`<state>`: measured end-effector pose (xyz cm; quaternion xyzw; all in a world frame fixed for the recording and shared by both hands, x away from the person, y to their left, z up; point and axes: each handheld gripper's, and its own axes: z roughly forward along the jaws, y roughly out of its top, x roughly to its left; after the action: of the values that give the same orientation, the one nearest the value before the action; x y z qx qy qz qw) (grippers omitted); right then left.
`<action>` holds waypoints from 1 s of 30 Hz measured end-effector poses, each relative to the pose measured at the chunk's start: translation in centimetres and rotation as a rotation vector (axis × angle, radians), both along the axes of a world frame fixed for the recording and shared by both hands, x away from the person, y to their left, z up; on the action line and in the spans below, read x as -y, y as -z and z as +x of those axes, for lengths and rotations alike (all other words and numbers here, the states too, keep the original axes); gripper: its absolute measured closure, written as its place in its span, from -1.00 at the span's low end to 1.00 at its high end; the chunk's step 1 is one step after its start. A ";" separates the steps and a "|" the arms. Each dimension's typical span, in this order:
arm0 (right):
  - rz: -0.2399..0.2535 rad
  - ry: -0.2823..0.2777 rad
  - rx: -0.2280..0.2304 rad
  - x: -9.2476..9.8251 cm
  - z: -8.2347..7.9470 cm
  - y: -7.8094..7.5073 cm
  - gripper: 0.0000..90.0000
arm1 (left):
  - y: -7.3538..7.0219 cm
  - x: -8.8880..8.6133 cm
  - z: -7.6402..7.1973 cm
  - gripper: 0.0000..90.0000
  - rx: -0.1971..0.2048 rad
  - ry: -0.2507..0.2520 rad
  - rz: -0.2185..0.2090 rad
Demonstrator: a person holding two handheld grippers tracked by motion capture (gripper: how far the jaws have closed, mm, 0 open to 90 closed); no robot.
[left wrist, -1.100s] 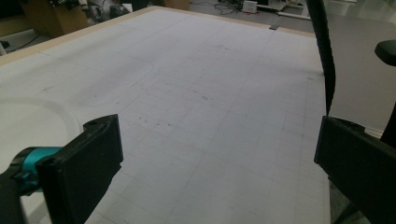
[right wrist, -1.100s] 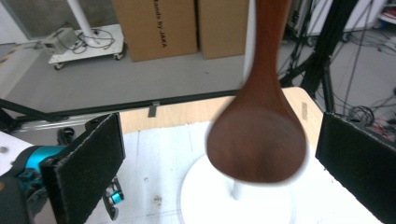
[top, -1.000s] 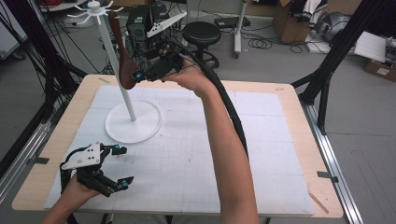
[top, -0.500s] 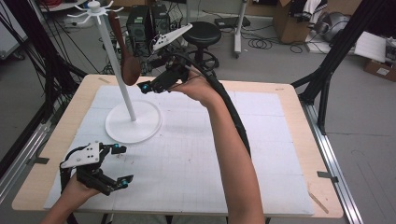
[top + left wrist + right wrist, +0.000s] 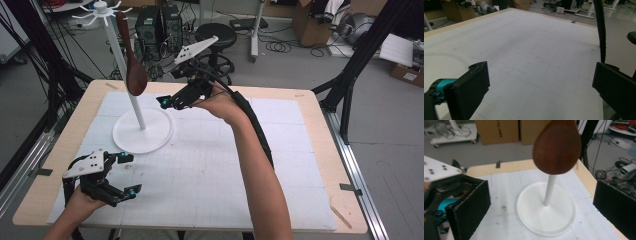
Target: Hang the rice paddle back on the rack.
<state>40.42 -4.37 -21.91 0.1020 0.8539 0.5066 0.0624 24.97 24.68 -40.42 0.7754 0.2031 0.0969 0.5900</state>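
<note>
A brown wooden spoon [image 5: 135, 72] hangs bowl-down from a hook at the top of a white stand [image 5: 126, 80], whose round base [image 5: 142, 132] sits on the table's far left. My right gripper [image 5: 170, 102] is held open in the air just right of the spoon, apart from it. In the right gripper view the spoon's bowl [image 5: 557, 147] hangs ahead of my open right gripper [image 5: 541, 202], over the stand's base [image 5: 546, 215]. My left gripper [image 5: 129, 175] rests open near the front left edge, with nothing in it. The left gripper view shows my left gripper [image 5: 540, 82] over bare mat.
A white gridded mat [image 5: 220, 170] covers the wooden table [image 5: 320, 150]. A black cable [image 5: 252, 120] runs along the right forearm. Beyond the far edge stand a black stool [image 5: 215, 35], computer cases and cardboard boxes.
My right gripper has drawn back to the right, away from the spoon, which stays hanging on the stand. The left gripper has not moved.
</note>
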 end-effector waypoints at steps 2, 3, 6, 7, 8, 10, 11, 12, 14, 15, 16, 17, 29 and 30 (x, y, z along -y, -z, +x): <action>0.005 0.000 0.001 0.3 -0.3 0.3 -0.99 | 0.0 0.0 0.0 -0.96 -0.006 -0.004 -0.005; -0.002 -0.001 -0.002 0.4 -0.4 0.3 -0.99 | 0.0 0.0 0.0 -0.96 -0.009 -0.002 -0.007; -0.020 0.012 0.003 0.8 -0.9 0.6 -0.99 | 0.0 0.0 0.0 -0.96 -0.008 -0.003 -0.009; -0.010 0.009 0.005 1.0 -1.1 0.6 -0.99 | 0.0 0.0 0.1 -0.96 -0.006 -0.005 -0.010; -0.002 0.010 0.007 1.1 -1.2 0.6 -0.99 | 0.0 0.0 0.1 -0.96 -0.008 -0.007 -0.013; 0.010 0.018 0.008 1.5 -1.5 0.6 -0.99 | 0.0 -0.1 0.1 -0.96 -0.011 -0.007 -0.016; 0.013 0.017 0.005 1.7 -1.7 0.7 -0.99 | 0.0 -0.1 0.2 -0.96 -0.008 -0.008 -0.016; 0.016 0.018 0.011 1.8 -1.8 0.8 -0.99 | 0.0 -0.2 0.2 -0.96 -0.013 -0.010 -0.021; 0.014 0.024 0.010 2.1 -2.1 1.1 -0.99 | 0.0 -0.2 0.2 -0.96 -0.015 -0.014 -0.027; 0.006 0.028 0.004 2.3 -2.2 1.2 -0.99 | 0.0 -0.2 0.2 -0.96 -0.014 -0.015 -0.030; -0.006 0.037 0.014 2.4 -2.3 1.3 -0.99 | 0.0 -0.3 0.3 -0.96 -0.015 -0.014 -0.029; -0.001 0.042 0.017 2.5 -2.4 1.4 -0.99 | 0.0 -0.3 0.3 -0.96 -0.007 -0.015 -0.026; 0.029 0.055 0.013 4.5 -4.1 2.2 -0.99 | 0.0 -0.5 0.5 -0.96 -0.023 -0.031 -0.049; 0.030 0.058 0.018 4.7 -4.2 2.3 -0.99 | 0.0 -0.5 0.6 -0.96 -0.021 -0.032 -0.047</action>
<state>36.21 -9.07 -24.20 0.1229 0.8422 0.5183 0.0832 25.53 25.17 -40.38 0.7591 0.2240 0.0935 0.6041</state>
